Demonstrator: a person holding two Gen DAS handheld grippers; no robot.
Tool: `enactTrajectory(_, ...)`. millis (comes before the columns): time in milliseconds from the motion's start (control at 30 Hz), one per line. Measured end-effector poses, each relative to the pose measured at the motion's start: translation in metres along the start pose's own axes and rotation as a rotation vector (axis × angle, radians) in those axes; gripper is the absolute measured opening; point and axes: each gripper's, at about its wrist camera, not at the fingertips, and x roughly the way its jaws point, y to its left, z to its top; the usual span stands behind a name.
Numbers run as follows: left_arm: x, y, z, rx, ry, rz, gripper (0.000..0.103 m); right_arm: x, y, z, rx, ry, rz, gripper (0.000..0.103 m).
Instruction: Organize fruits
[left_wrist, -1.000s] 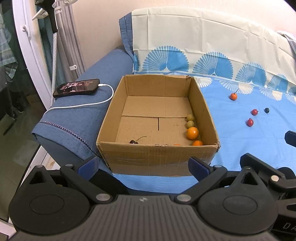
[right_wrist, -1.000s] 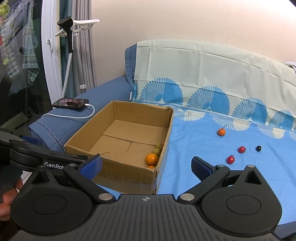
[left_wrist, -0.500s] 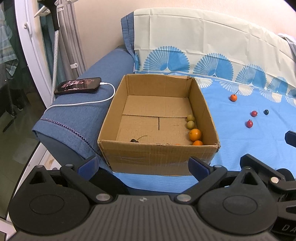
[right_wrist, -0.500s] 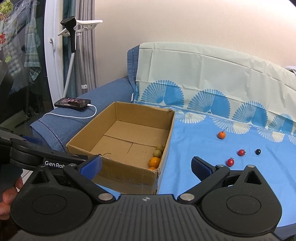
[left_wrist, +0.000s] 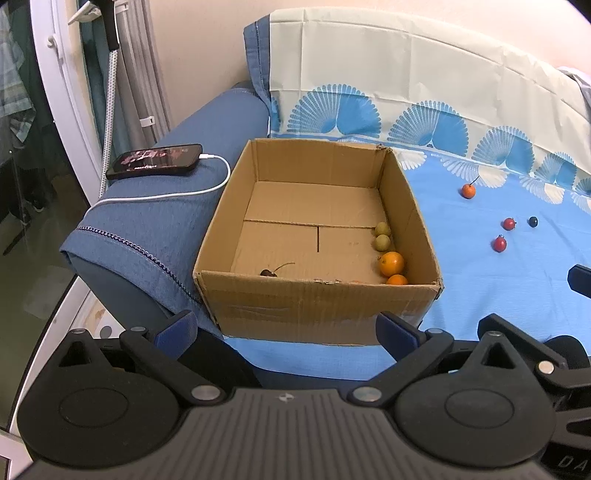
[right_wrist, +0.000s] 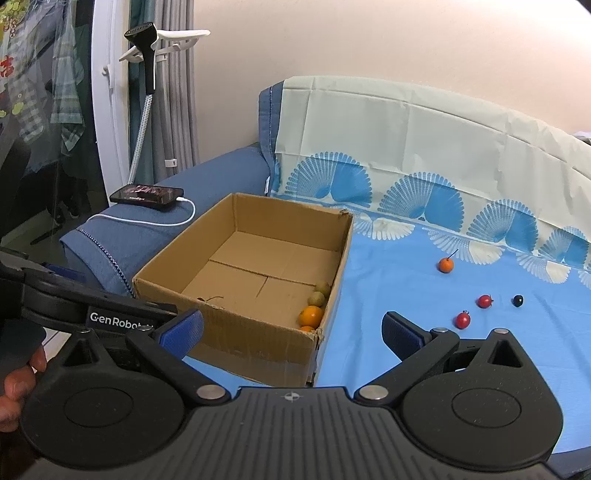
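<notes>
An open cardboard box (left_wrist: 317, 306) (right_wrist: 258, 343) sits on the blue sheet. Inside along its right wall lie two green fruits (left_wrist: 382, 236) and two oranges (left_wrist: 391, 264) (right_wrist: 312, 315); a dark cherry (left_wrist: 267, 273) lies near the front wall. On the sheet to the right lie a small orange fruit with a stem (left_wrist: 468, 191) (right_wrist: 446, 264), two red fruits (left_wrist: 499, 243) (right_wrist: 463, 319) and a dark berry (left_wrist: 532, 221) (right_wrist: 518, 301). My left gripper (left_wrist: 286, 326) is open and empty in front of the box. My right gripper (right_wrist: 291, 325) is open and empty, near the box's front right corner.
A phone (left_wrist: 155, 161) on a white charging cable (left_wrist: 177, 194) lies on the blue sofa arm left of the box. A patterned cloth (right_wrist: 406, 147) covers the sofa back. A white stand (right_wrist: 147, 74) and curtains are at the far left.
Both grippers have drawn back and risen slightly; the box and fruits appear a little farther away. Nothing was taken hold of or moved.
</notes>
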Motion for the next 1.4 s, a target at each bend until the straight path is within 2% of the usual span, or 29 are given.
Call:
enactTrajectory(533, 0.013, -0.005, 0.003, 0.018, 0.044, 0.011, 0.103, 0.014, -0.007, -0.002, 0.008, 0.032, 0.023, 0.102)
enactTrajectory(733, 0.020, -0.018, 0.013, 0.060, 0.051, 0.002, 0.103, 0.021, -0.023, -0.004, 0.059, 0.028, -0.005, 0.102)
enactTrajectory(967, 0.037, -0.068, 0.041, 0.160, 0.053, -0.032, 0.103, 0.027, -0.080, -0.015, 0.146, 0.009, -0.118, 0.102)
enactTrajectory(1200, 0.071, -0.134, 0.089, 0.186, 0.107, -0.158, 0.103, 0.037, -0.169, -0.030, 0.281, 0.036, -0.275, 0.102)
enactTrajectory(1400, 0.130, -0.203, 0.134, 0.172, 0.156, -0.266, 0.103, 0.061, -0.253, -0.033, 0.361, 0.018, -0.394, 0.102)
